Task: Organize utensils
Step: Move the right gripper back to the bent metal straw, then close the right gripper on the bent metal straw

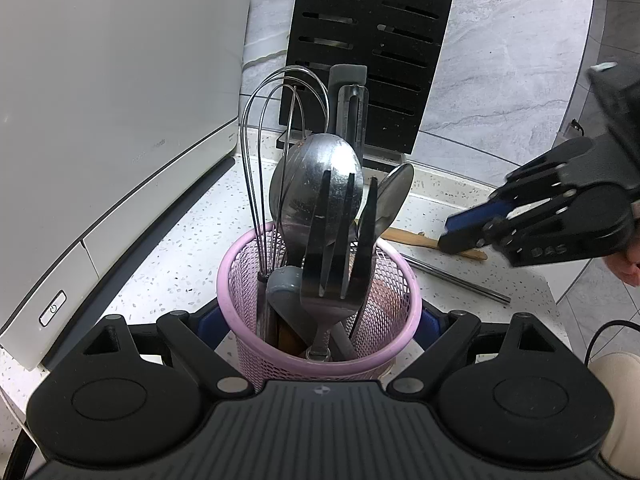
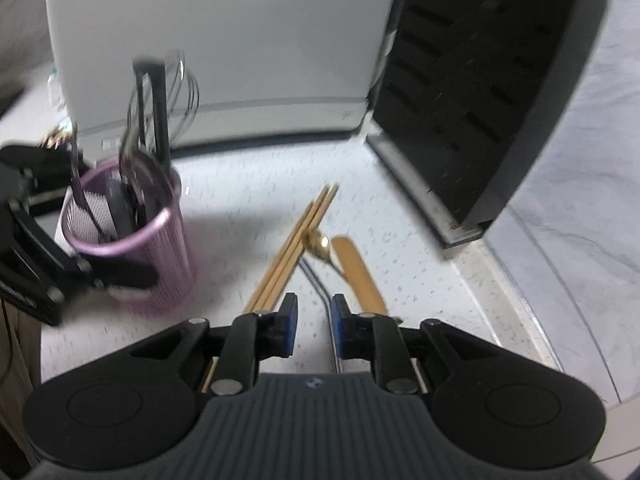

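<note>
We are seeing the white appliance [image 1: 112, 128] sitting at far left on the speckled counter [image 1: 192, 240]. Just right of it, the left gripper [image 1: 320, 320] is clamping the pink mesh holder [image 1: 256, 280], its pads pressing on either side of the basket wall. The holder is standing upright, and we are counting a wire whisk [image 1: 272, 128], a big steel ladle [image 1: 316, 184], a black slotted turner [image 1: 340, 240], a grey spatula [image 1: 348, 80] and a smaller spoon [image 1: 394, 192] sticking out of it. Behind it the black knife block [image 1: 368, 48] is leaning against the marble wall.

Further right, loose utensils are lying flat on the counter: bamboo chopsticks [image 2: 296, 248], a gold spoon [image 2: 320, 242], a wooden paddle [image 2: 360, 272] and a thin metal rod [image 2: 320, 292]. The right gripper [image 2: 314, 320] is hovering above them, its jaws parted a little with nothing pinched; the rod is running just under the right pad [image 2: 339, 324], and whether it is touching we cannot tell through the blur.
</note>
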`<state>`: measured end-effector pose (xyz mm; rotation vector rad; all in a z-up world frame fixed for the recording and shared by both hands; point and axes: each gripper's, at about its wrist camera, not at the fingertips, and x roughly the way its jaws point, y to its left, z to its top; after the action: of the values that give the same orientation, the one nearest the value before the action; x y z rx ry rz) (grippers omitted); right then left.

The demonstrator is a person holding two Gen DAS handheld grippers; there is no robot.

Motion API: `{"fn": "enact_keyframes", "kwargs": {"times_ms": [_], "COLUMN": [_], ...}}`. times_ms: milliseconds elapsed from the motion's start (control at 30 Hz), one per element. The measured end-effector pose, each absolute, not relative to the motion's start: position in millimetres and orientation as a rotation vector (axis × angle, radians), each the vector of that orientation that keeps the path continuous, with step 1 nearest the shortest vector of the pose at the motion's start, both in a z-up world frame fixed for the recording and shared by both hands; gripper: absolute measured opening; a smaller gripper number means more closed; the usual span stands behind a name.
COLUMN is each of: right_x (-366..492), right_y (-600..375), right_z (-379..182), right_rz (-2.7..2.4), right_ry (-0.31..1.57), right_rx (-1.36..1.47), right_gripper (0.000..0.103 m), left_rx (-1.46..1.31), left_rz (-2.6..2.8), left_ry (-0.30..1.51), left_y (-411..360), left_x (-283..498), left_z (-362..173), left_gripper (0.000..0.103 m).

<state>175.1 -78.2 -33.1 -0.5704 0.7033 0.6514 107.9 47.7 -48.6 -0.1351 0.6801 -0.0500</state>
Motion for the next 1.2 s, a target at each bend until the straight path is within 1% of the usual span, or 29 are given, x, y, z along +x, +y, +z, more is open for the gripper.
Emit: {"fn": "enact_keyframes", "kwargs": {"times_ms": [167,267,500,733,900,1033,1100,1200], "right_x": [202,222,256,270,280,286,285,280], "right_y": [-69,-64,-42,-25,-23,-21,-19,-17], "right_z": [-48,-52,-62,-71,-73,-74,-75,-73], "right_rz": [0.636,0.619,0.602,0.604,0.609,0.607,0.617,0.612], "right_ry": [0.868,0.988,1.146,1.208,1.257,1.253,1.242,1.221], "right_rx": [-0.624,-0.609,-0.666,-0.740,-0.715,-0.706,-0.718,-0.732], "right_gripper": [0.016,0.018,0.018,0.018,0.017,0.013,0.006,0.005], "left_rx": [-0.135,-0.135,-0.134,-0.136,-0.138,-0.144,-0.147,-0.148], "left_rz": [-0.050,-0.050,-0.050,-0.055,-0.058,-0.058,-0.057,-0.056], "left_ry": [0.679,0.679,0.679,0.676,0.672,0.673,0.672,0.673], "left_y": [48,48,47,49,50,51,51,51], "left_x": [108,108,108,107,107,107,106,106], "left_z": [-49,-49,-49,-50,-51,-51,-51,-51], "left_gripper": [0.103,0.103,0.103,0.103,0.103,0.103,0.103,0.103]}}
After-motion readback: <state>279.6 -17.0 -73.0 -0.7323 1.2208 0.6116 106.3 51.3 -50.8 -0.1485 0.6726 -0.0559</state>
